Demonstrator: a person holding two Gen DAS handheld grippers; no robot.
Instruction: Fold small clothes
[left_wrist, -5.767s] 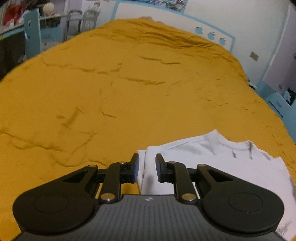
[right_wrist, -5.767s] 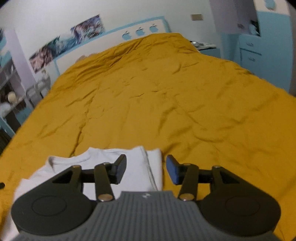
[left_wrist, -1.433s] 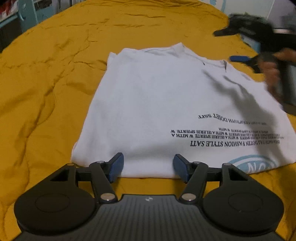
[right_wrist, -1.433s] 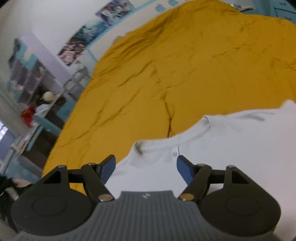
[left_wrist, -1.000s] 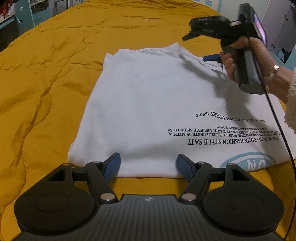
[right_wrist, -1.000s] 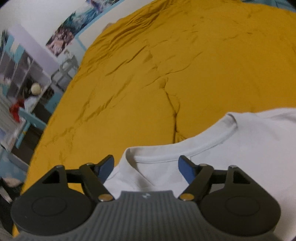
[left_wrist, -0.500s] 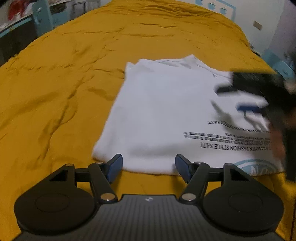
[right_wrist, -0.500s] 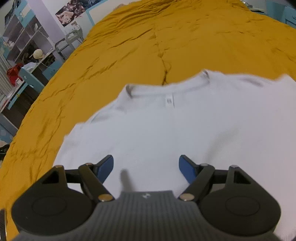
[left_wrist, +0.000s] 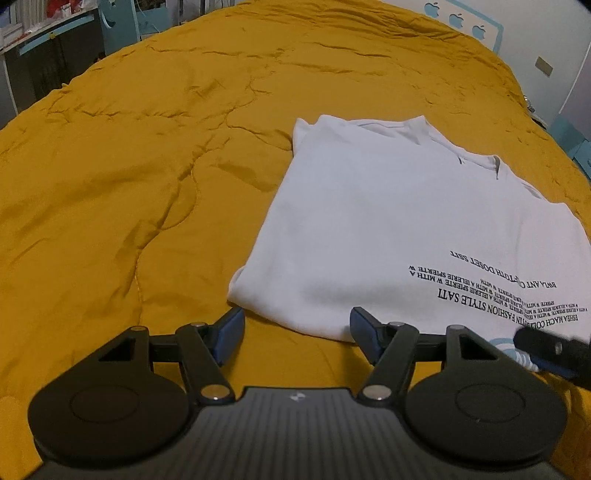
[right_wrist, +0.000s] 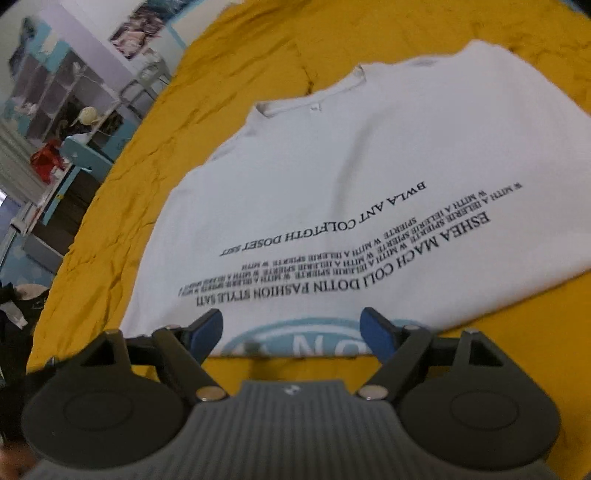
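My left claw (left_wrist: 297, 328) hangs above the near edge of the shirt (left_wrist: 399, 221), jaws wide apart and holding nothing. They have just been closing a little, yet no cloth lies between the blue pads (left_wrist: 231, 330); below the gap I see only the yellow quilt (left_wrist: 129, 166) and the shirt's folded near-left corner just ahead of the tips.

The shirt is white and lies flat on the quilt, its sides folded in, its collar (left_wrist: 402, 129) at the far end and its hem toward me. Black print runs across its lower part and reads upside down from where I stand, with a pale blue round mark (right_wrist: 295, 339) at the hem.

My right claw (right_wrist: 291, 334) is over that hem, jaws spread wide and gripping nothing; the blue mark shows between its tips. In the left view its dark tip (left_wrist: 550, 350) comes in at the right edge, blurred, low over the same end of the shirt.

Past the quilt's edge stand blue shelves (right_wrist: 62, 107) with clutter, and a blue headboard (left_wrist: 461, 22) with apple cut-outs.
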